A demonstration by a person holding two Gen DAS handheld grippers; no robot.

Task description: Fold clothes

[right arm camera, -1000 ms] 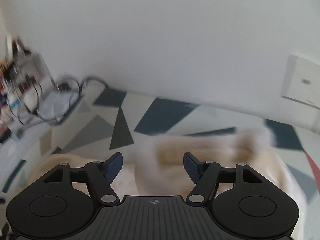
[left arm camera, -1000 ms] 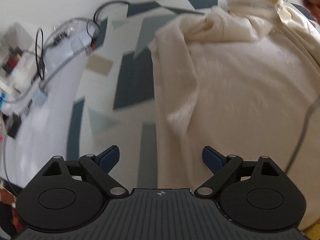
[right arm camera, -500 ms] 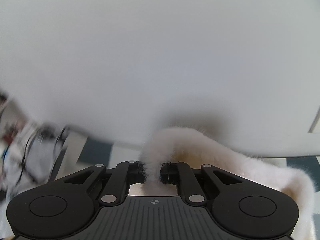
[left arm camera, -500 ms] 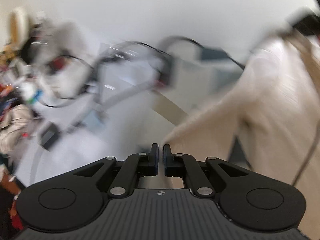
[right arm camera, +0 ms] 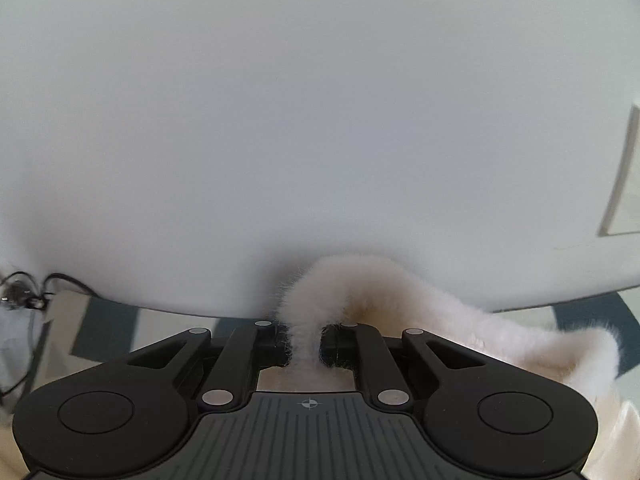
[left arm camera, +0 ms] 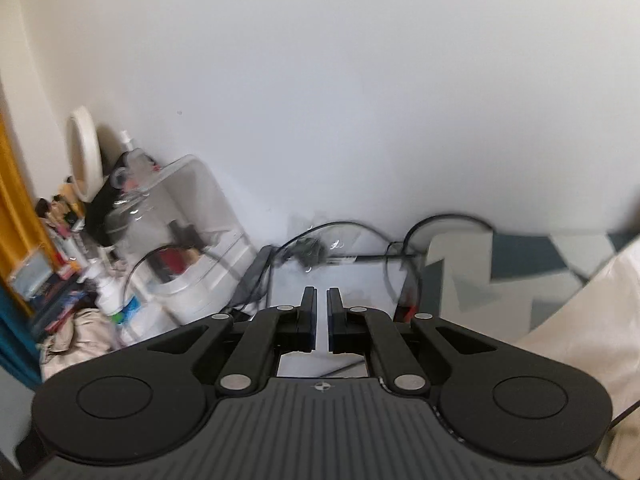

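While the right gripper [right arm camera: 304,346] clamps a fluffy cream fleece garment [right arm camera: 460,320], the left gripper [left arm camera: 321,316] tilts downward, clenched on nothing visible.

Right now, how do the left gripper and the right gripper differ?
The right gripper pinches the fluffy cream garment, its fingers having just closed then eased slightly; the left gripper is shut with no cloth showing between its fingers. The right gripper faces mostly bare wall; the left gripper also faces clutter and cables. Both are black.
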